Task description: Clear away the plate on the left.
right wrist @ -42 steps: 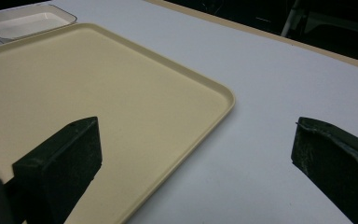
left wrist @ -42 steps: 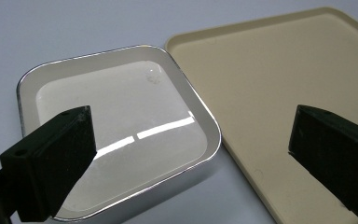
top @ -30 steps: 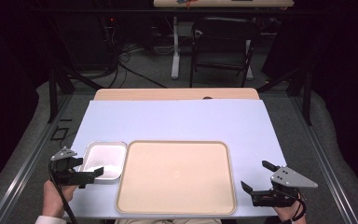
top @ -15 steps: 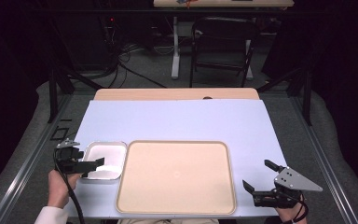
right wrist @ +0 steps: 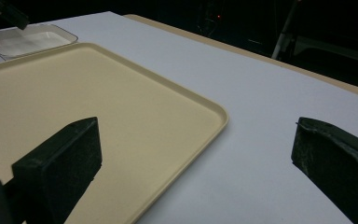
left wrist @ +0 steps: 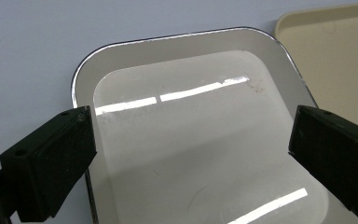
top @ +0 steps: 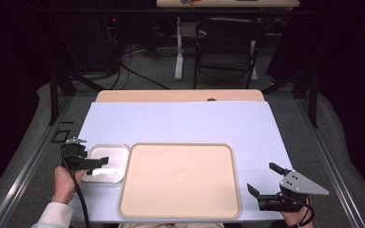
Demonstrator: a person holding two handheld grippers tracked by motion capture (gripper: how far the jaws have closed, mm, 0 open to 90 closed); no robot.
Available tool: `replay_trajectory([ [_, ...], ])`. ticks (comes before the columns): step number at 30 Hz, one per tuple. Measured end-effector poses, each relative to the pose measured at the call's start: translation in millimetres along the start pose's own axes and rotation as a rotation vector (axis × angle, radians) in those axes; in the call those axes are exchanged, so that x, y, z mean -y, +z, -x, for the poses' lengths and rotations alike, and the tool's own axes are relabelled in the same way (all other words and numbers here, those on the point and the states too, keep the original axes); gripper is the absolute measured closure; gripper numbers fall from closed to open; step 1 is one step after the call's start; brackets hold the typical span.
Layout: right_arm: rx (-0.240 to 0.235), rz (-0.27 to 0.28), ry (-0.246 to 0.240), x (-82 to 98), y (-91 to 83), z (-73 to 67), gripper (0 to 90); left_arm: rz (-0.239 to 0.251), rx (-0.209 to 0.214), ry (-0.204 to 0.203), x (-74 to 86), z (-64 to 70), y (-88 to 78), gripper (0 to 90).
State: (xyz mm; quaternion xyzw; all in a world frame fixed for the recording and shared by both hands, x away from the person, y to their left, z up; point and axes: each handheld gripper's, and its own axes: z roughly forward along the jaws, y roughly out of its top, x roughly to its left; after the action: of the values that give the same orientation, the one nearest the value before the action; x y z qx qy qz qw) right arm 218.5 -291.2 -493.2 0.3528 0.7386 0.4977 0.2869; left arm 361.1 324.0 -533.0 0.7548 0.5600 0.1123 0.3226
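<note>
Beige tray [top: 179, 180] unmarked; shiny metal dish [top: 105, 164] beside, unlabelled.

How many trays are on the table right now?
2. The small metal tray sits at the table's left, under the open left gripper. The large beige tray lies just right of it, front centre. Both look empty; nothing seems hidden.

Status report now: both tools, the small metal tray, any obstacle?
Left tool open, over small metal tray. Right tool open, beside beige tray. Both trays empty. No obstacle seen.
</note>
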Motion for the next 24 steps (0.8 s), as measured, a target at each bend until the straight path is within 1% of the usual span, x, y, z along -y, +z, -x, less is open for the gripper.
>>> replay_trajectory([
  [3,-0.001,-0.003,0.005,-0.1,0.5,-0.1,1.0,-0.017,-0.010,-0.006,-1.9,-3.3,4.8,1.1],
  [5,0.000,-0.006,0.008,0.2,1.0,0.4,1.0,-0.017,-0.012,-0.010,-3.0,-5.4,5.9,1.4],
  [6,0.000,-0.006,0.009,0.3,0.9,0.5,1.1,-0.016,-0.021,-0.012,-4.0,-5.9,6.2,1.6],
  [8,0.000,-0.008,0.009,0.6,0.8,1.2,1.1,-0.019,-0.044,-0.004,-5.2,-6.2,7.7,2.1],
  [11,0.000,-0.008,0.010,0.4,0.8,0.8,1.2,-0.025,-0.059,-0.001,-5.3,-6.6,8.8,3.8],
  [13,-0.003,-0.010,0.011,0.2,0.9,0.6,1.3,-0.022,-0.062,-0.005,-4.9,-7.4,8.2,4.3],
  [14,-0.003,-0.010,0.011,0.3,1.2,0.7,1.2,-0.017,-0.071,-0.006,-4.7,-7.9,7.6,4.7],
  [15,-0.002,-0.012,0.012,0.5,1.4,1.2,1.3,-0.019,-0.079,-0.007,-4.5,-9.4,7.2,5.5],
  [17,-0.001,-0.012,0.012,0.6,1.3,1.5,1.3,-0.027,-0.080,-0.012,-4.4,-10.0,7.5,5.7],
  [19,-0.003,-0.014,0.014,0.7,1.5,1.6,1.4,-0.026,-0.094,-0.010,-3.9,-12.1,6.4,6.7],
  [23,-0.004,-0.016,0.014,0.7,1.3,1.2,1.5,-0.037,-0.106,-0.016,-2.5,-15.5,6.1,8.7],
  [24,-0.005,-0.018,0.016,0.6,1.9,1.1,2.2,-0.036,-0.107,-0.022,-2.0,-16.4,6.2,11.3],
])
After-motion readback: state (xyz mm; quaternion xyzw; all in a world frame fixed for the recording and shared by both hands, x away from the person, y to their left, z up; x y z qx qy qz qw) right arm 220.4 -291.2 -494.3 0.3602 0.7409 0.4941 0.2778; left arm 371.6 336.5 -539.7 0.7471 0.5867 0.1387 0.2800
